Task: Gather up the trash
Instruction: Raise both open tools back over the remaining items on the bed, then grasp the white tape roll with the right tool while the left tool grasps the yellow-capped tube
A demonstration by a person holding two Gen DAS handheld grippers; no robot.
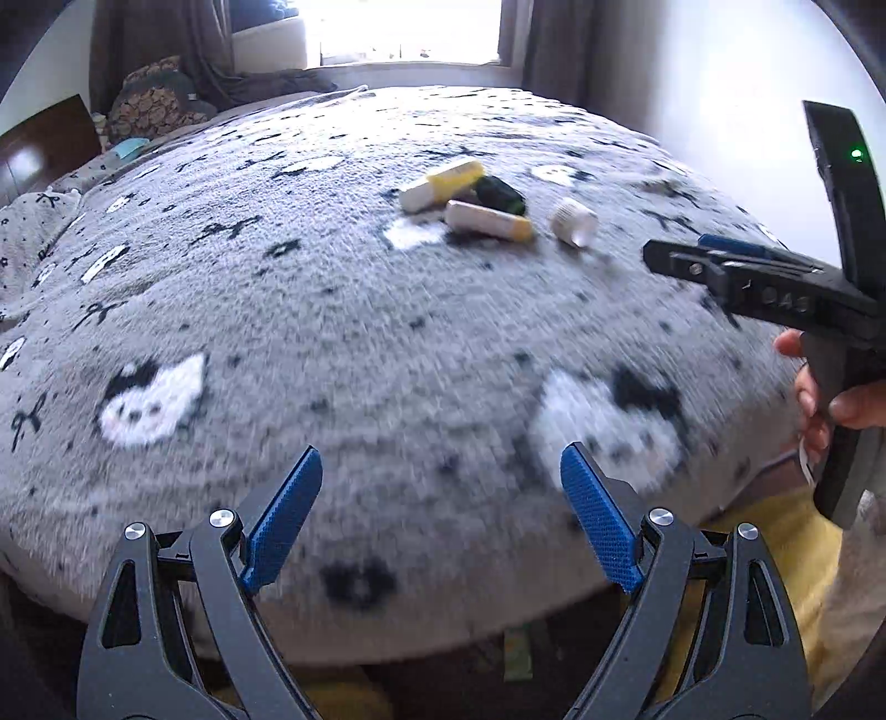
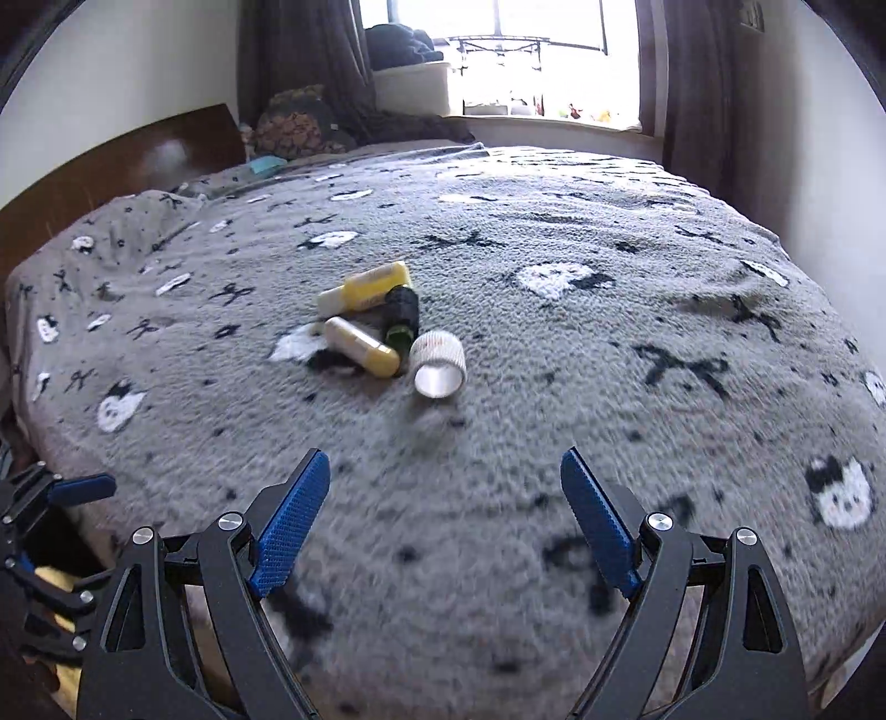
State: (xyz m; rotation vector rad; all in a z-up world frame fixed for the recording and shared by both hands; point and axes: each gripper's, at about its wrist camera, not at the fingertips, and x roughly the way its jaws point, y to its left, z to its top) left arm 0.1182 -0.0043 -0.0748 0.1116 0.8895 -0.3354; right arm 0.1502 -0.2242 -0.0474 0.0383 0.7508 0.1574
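Your left gripper (image 1: 441, 518) and right gripper (image 2: 446, 520) both gape empty over the blanket (image 2: 554, 443); ahead, a white cup (image 2: 438, 364) lies beside clustered bottles (image 2: 362, 346).

My two wrist cameras look low across the bed (image 1: 343, 310) toward the window (image 2: 554, 50), left camera left of the right, both sharing the small bottles (image 2: 382, 321) mid-blanket.

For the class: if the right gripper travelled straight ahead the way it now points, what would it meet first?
Probably the white ribbed cup, lying on its side on the blanket ahead of the open right gripper; depth is uncertain.
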